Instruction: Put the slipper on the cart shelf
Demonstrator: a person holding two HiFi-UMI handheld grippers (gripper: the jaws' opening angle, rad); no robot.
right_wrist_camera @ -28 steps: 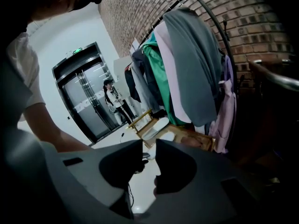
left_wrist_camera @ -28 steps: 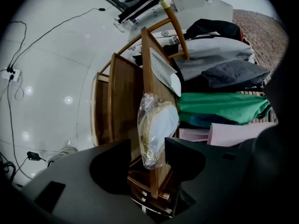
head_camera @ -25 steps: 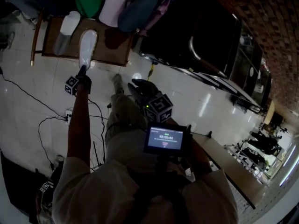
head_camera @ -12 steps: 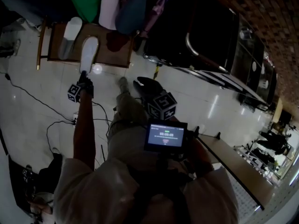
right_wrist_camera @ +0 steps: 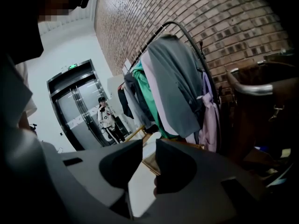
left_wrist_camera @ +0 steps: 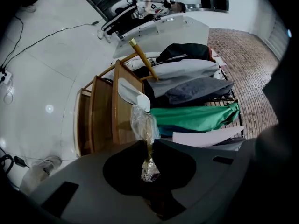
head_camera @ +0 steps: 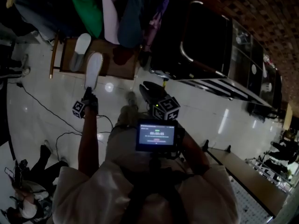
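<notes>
At the person's chest a small lit screen (head_camera: 156, 136) faces up. Just ahead of it the right gripper (head_camera: 148, 89) points down and forward. Its jaws stand a little apart, with only floor and a strip of wood showing through the gap, so it grasps nothing.

The left gripper (head_camera: 87, 92) is out at the end of a straightened arm. Its jaws have just been closing and are now clenched on a twisted tail of clear plastic wrap (left_wrist_camera: 143, 125). That wrap runs up to the white slipper (head_camera: 93, 70), so the slipper is held by its wrapping and not by its sole. In the head view the slipper lies across the near edge of the low wooden cart shelf (head_camera: 119, 62), half over the glossy white floor (head_camera: 37, 87). Whether it touches the wood cannot be made out.

A second white slipper (head_camera: 80, 52) lies further back on the same shelf. Behind it hang garments, among them a green one (head_camera: 86, 6). To their right stands a large black unit (head_camera: 205, 41) against a brick wall (right_wrist_camera: 187, 17).
</notes>
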